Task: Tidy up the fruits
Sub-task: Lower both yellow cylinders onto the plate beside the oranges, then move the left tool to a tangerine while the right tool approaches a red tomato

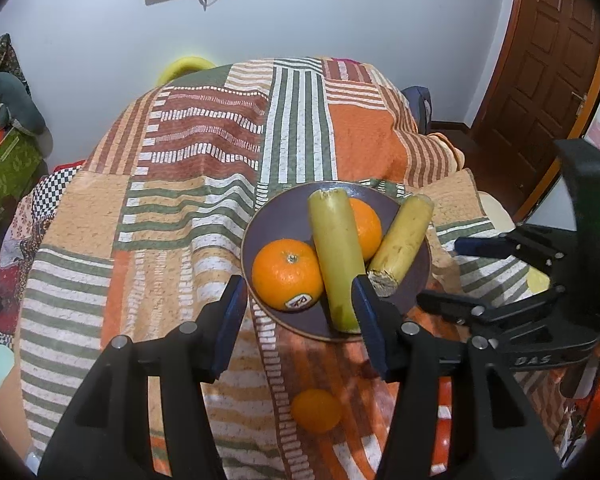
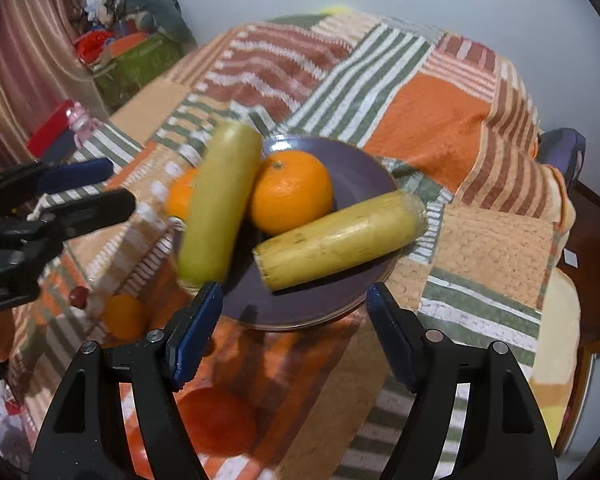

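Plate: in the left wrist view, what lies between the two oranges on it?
A yellow-green sugarcane piece lies lengthwise between the front orange and the back orange on the plate, partly hiding the back one. The right wrist view shows the same.

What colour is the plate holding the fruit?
Dark purple plate, clearest in the left wrist view.

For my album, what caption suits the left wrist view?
Open left gripper hovering before a purple plate of oranges and sugarcane.
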Demonstrator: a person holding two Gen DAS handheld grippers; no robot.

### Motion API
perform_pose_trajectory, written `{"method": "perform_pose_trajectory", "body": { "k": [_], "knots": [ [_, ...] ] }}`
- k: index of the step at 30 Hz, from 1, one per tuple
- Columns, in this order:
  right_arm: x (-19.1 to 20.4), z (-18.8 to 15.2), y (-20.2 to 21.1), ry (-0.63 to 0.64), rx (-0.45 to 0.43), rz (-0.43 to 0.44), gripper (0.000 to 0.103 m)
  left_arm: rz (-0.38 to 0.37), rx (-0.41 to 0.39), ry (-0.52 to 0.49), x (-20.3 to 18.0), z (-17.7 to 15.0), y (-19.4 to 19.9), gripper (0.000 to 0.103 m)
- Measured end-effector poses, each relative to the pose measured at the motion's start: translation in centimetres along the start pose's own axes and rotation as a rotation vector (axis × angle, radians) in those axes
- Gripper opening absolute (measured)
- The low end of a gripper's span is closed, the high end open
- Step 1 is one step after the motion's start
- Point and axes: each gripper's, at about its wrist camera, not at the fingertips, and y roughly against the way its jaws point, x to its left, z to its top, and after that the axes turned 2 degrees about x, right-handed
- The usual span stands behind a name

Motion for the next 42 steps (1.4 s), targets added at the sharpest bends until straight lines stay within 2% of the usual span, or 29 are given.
{"method": "perform_pose_trajectory", "body": {
  "k": [8, 13, 21, 26, 29, 31, 35, 38, 40, 42],
  "knots": [
    [1.4, -1.5, 5.4, -0.036, -0.145, -0.027, 0.075, 0.009, -0.028, -0.025, 0.3, -1.7, 4.0, 0.062],
    [2.3, -3.0, 6.6, -0.051, -0.186, -0.051, 0.077, 0.001, -0.015, -0.024, 0.8, -3.2, 5.2, 0.065],
    [3.5, -6.4, 5.5, -0.059, -0.162, -0.067, 0.077, -0.018, 0.039, -0.038, 1.0, -7.2, 5.2, 0.065],
    [3.6, -8.4, 3.5, -0.086, -0.115, -0.07, 0.077, -0.013, 0.088, -0.077, 0.3, -8.8, 3.3, 0.065],
    [3.6, -8.9, 2.5, -0.095, -0.092, -0.061, 0.077, -0.038, 0.119, -0.071, 0.2, -9.2, 2.0, 0.065],
    [3.6, -9.0, 2.2, -0.098, -0.083, -0.055, 0.077, -0.048, 0.127, -0.074, 0.0, -9.4, 1.3, 0.062],
    [3.6, -8.7, 1.1, -0.093, -0.052, -0.052, 0.077, -0.087, 0.154, -0.085, -0.4, -9.3, -0.1, 0.047],
    [3.5, -8.7, 0.8, -0.101, -0.047, -0.034, 0.075, -0.092, 0.16, -0.087, -0.6, -9.1, -1.0, 0.046],
    [3.2, -8.7, 0.5, -0.11, -0.038, -0.02, 0.067, -0.092, 0.163, -0.091, -0.8, -9.0, -1.5, 0.046],
    [3.1, -8.7, 0.2, -0.12, -0.032, 0.002, 0.062, -0.09, 0.164, -0.094, -1.0, -8.9, -1.9, 0.043]
  ]
}}
